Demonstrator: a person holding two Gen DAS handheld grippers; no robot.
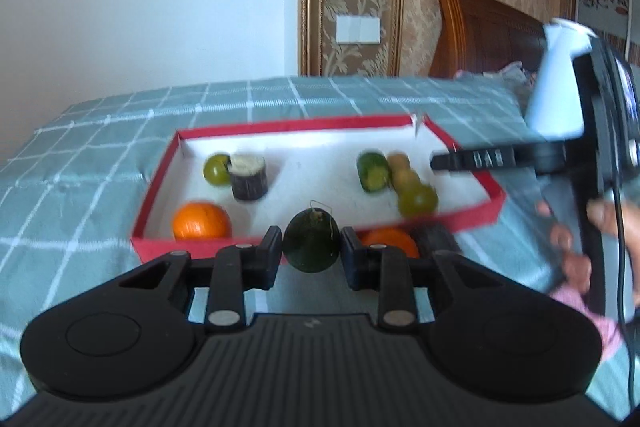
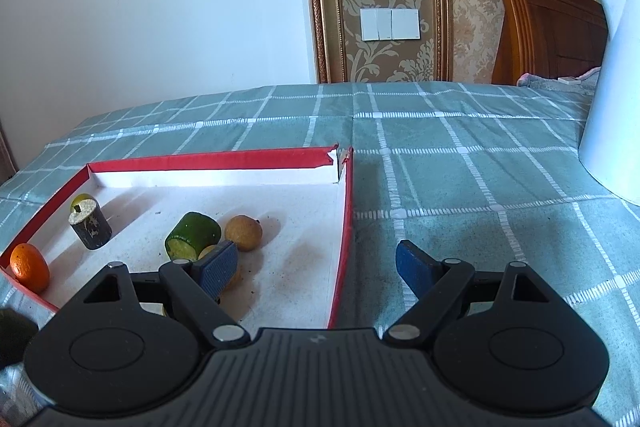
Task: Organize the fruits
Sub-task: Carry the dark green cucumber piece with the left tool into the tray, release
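The left gripper [image 1: 311,247] clamped a dark green, egg-shaped fruit [image 1: 311,242] between its black pads, holding it just before the shallow red cardboard tray with white lining [image 1: 256,127] — presumably bound for it. A round orange [image 1: 201,221] lay at nine o'clock of that fruit. The right gripper [image 2: 316,269] hovered wide open and empty, straddling the tray's wall — seemingly waiting.

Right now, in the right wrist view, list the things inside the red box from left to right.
Orange → dark cut log piece → green cut piece → brown round fruit. I left out the yellow-green fruit behind the log piece and the one hidden behind the tool's pad.
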